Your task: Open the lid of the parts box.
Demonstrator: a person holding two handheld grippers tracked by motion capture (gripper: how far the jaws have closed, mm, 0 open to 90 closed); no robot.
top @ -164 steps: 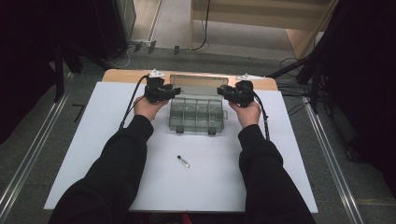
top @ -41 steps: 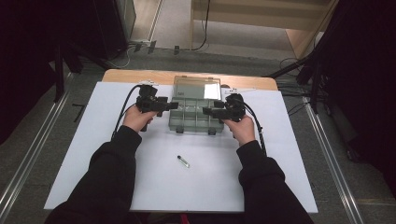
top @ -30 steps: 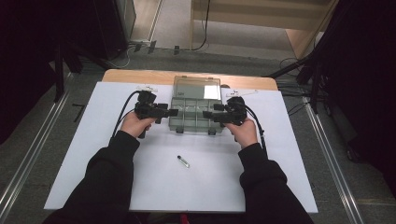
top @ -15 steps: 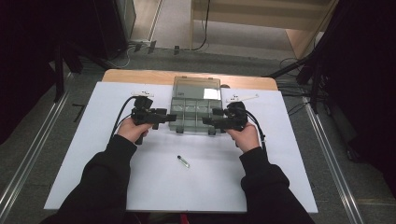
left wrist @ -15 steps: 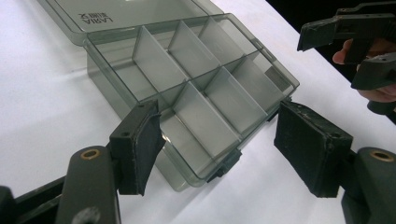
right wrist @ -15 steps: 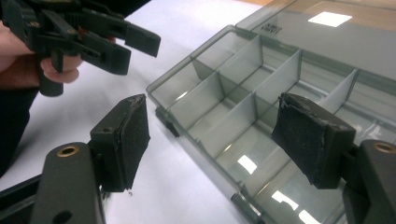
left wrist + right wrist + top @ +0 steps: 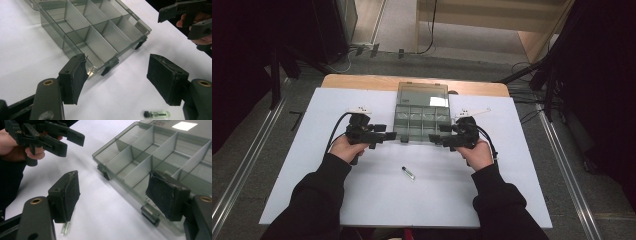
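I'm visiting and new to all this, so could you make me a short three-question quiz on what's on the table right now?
1. True or false: the lid of the compartment box is open.
2. What lies on the white table nearer the person than the box? A) a spoon B) a small clear vial C) a cloth
3. Fill in: the left tongs and right tongs both have jaws that stand ____, holding nothing.

Key:
1. True; the lid lies back behind the box.
2. B.
3. Open; each sits beside a front corner of the box, and the compartments in view look empty.
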